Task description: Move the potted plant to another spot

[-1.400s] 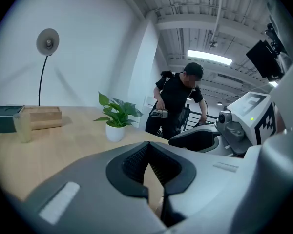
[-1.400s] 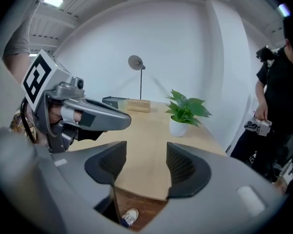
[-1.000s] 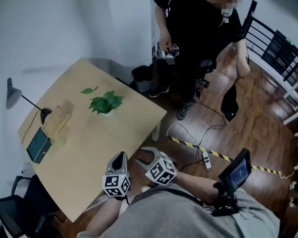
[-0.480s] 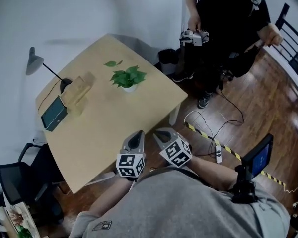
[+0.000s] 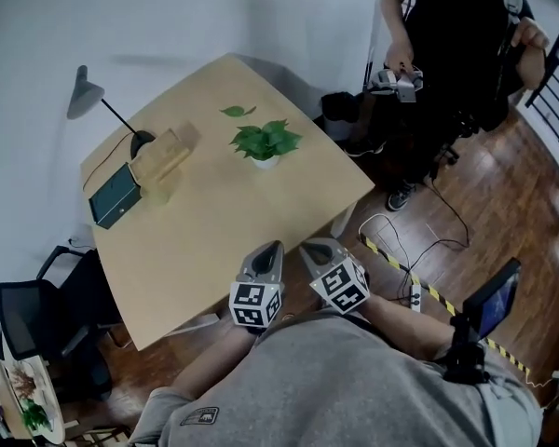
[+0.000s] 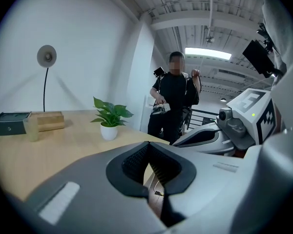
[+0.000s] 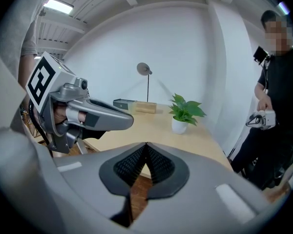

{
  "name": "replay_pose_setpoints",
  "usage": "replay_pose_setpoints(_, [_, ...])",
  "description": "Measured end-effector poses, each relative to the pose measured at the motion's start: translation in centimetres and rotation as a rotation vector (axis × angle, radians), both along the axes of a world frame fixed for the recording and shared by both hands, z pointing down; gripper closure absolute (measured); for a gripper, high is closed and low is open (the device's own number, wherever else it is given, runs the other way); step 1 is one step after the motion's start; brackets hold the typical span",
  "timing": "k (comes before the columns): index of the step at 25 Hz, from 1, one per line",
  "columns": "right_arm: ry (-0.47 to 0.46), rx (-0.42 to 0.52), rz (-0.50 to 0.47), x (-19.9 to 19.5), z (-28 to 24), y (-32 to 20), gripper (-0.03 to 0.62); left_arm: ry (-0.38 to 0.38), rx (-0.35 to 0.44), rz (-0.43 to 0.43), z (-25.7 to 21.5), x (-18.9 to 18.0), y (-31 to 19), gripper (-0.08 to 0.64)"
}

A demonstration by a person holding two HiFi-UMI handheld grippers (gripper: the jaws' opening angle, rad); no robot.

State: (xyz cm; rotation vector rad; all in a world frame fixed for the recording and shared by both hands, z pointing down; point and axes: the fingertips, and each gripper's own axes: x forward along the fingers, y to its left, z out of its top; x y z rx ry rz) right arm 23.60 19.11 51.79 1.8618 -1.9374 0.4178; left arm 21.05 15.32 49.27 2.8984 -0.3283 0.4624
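Right gripper point(image 7: 146, 145) (closed, empty) points toward potted plant point(image 7: 185, 110), pot point(image 7: 178, 126) partly leaf-hidden.

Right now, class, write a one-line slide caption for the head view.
Shut and empty, the left gripper and right gripper hover beside the table; the potted plant stands toward its far side.

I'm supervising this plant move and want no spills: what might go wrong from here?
The potted plant stands far across the table from the shut left gripper and right gripper; a long reach may wobble.
Its leaves overhang the pot, so jaws might pinch foliage instead.
It sits toward the edge nearest a standing person; a nudge might tip it off.
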Motion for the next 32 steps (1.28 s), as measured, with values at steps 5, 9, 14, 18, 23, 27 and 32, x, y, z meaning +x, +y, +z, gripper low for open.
replay_pose_setpoints(5, [-0.004, -0.001, 0.01, 0.7, 0.2, -0.6, 0.586, -0.007, -0.005, 0.001, 0.5, 0.6, -0.4, 0.56])
replay_pose_setpoints(9, [-0.011, 0.001, 0.024, 1.2, 0.3, -0.9, 0.586, -0.011, -0.005, -0.001, 0.6, 0.7, -0.6, 0.56])
replay_pose_setpoints(14, [-0.013, 0.002, 0.034, 1.8, 0.3, -1.6, 0.586, -0.014, -0.007, -0.006, 0.8, 0.8, -1.1, 0.56])
replay_pose_setpoints(18, [-0.012, 0.011, 0.035, 1.9, 0.3, -1.8, 0.586, -0.015, -0.005, -0.006, 0.9, 0.9, -1.1, 0.56])
replay_pose_setpoints(23, [-0.012, 0.019, 0.035, 2.0, 0.3, -2.0, 0.586, -0.018, -0.001, -0.007, 0.9, 0.9, -1.3, 0.56])
replay_pose_setpoints(27, [-0.004, 0.022, 0.038, 2.3, 0.1, -2.0, 0.586, -0.015, 0.002, -0.007, 0.8, 1.0, -1.2, 0.56])
replay_pose_setpoints(32, [-0.002, 0.028, 0.037, 2.6, 0.0, -2.1, 0.586, -0.016, 0.0, -0.013, 1.0, 1.3, -1.2, 0.56])
